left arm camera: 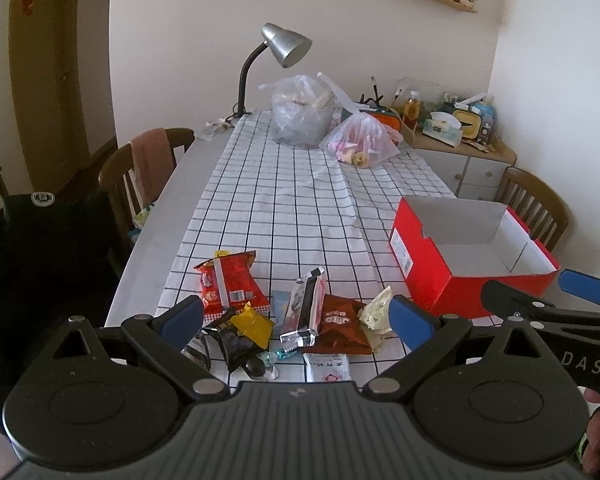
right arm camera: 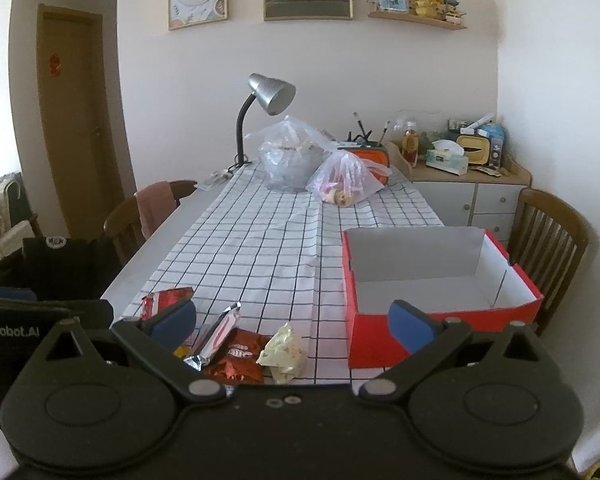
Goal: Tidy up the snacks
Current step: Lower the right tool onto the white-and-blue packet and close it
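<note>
Left wrist view: the left gripper [left arm camera: 296, 318] gapes wide and empty over a heap of crumpled snack packets [left arm camera: 284, 320] at lower centre, the nearest packets partly hidden by its black body. The open red cardboard box [left arm camera: 432, 276] sits to the right, the right gripper [left arm camera: 540, 294] cut off at the frame edge. Right wrist view: the right gripper [right arm camera: 294, 322], wide open and empty, frames the packets [right arm camera: 240, 354], several hidden beneath it; the box [right arm camera: 440, 324] lies at lower right.

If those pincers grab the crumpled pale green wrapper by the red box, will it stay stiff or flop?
The crumpled pale green wrapper probably flops and crushes; it looks thin and creased. It is likely light, so a push may skid it over the checked tablecloth.
</note>
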### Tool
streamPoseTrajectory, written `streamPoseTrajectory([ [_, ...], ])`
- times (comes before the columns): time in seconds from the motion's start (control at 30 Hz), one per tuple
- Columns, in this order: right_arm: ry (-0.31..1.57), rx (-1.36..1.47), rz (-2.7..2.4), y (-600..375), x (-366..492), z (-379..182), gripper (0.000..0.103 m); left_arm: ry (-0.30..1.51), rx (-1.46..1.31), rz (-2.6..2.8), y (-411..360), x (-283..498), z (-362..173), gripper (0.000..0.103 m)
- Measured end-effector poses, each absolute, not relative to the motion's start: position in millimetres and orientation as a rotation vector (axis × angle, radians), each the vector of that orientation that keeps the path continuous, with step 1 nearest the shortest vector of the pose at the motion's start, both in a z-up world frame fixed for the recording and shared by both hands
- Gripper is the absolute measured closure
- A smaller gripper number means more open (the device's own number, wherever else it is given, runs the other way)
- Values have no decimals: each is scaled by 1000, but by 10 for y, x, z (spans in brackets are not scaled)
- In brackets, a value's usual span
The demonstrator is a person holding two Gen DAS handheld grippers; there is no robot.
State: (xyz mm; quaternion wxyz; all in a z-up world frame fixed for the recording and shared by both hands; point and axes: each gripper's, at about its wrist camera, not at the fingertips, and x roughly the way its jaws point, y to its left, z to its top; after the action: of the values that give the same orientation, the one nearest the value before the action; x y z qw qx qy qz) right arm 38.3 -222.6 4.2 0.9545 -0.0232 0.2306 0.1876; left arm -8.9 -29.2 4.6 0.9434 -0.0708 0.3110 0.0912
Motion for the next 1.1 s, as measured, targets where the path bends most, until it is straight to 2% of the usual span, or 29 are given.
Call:
streamPoseTrajectory([
  [0.3, 554, -88, 449, -2083, 547, -256, 1, 720, -184, 233, -158, -1, -203, 3],
  [0.57, 649, -149, 492, -1947, 786, -653, 10, 831, -275, 267, 120, 179, -584, 4],
  [0.73, 720, -193, 527, -1800, 866, -917, 10, 879, -296, 278, 198, 352, -825, 5],
  [0.83, 749, -240, 548, -1655, 878, -1073, 12, 917, -303, 278, 222, 487, -985, 9],
  [0.97, 785, -272, 583, -1496, 901, -1225, 16, 993, -357, 292, 332, 679, -1217, 20],
  [1.1, 803, -289, 604, -1376, 928, -1321, 18, 1030, -347, 294, 377, 812, -1372, 27],
])
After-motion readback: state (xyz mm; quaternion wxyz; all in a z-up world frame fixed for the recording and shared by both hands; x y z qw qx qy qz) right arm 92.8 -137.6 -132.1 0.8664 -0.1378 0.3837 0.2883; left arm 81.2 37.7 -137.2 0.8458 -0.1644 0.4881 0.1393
